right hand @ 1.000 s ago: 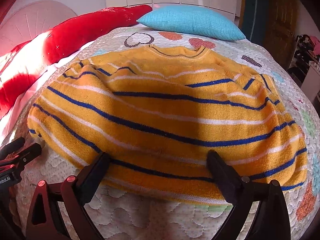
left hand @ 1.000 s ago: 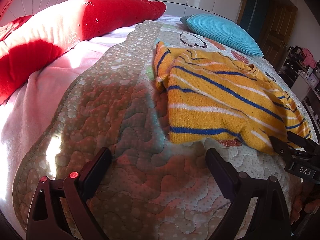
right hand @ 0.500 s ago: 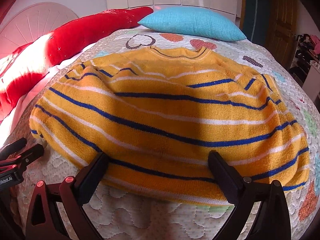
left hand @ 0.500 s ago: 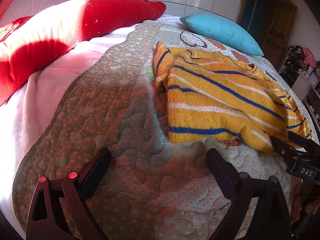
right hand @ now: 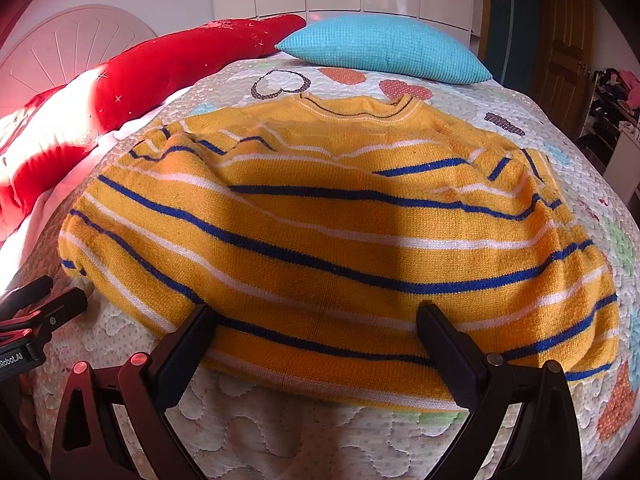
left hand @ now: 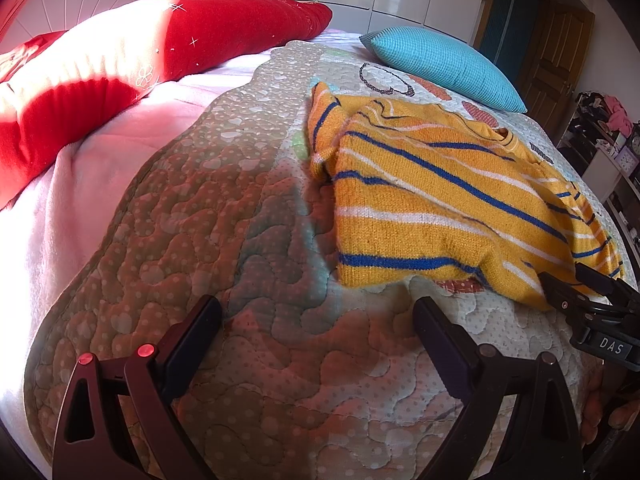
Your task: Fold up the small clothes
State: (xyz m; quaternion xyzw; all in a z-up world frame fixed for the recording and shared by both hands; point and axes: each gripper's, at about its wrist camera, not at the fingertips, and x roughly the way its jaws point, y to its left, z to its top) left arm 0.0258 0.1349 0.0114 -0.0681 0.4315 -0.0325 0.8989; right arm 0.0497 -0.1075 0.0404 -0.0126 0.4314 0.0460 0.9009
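Note:
A small yellow sweater [right hand: 340, 220] with blue and white stripes lies flat on the quilted bed cover [right hand: 280, 432], neck toward the far pillows. It also shows in the left wrist view [left hand: 440, 208], to the right of centre. My right gripper [right hand: 316, 332] is open, its fingertips at the sweater's near hem, holding nothing. My left gripper [left hand: 316, 332] is open and empty over bare quilt [left hand: 240, 240], left of the sweater's near corner. The right gripper [left hand: 580, 296] shows at the right edge of the left wrist view, the left gripper [right hand: 40, 300] at the left edge of the right wrist view.
A turquoise pillow [right hand: 384, 48] and a long red pillow [right hand: 180, 68] lie at the far side. A pink blanket [left hand: 80, 200] covers the bed's left part. A wooden door [right hand: 564, 52] and cluttered shelves [right hand: 612, 100] stand to the right.
Both grippers have shifted only slightly; the right one has edged a little nearer the sweater's hem. Both stay open and the sweater has not moved.

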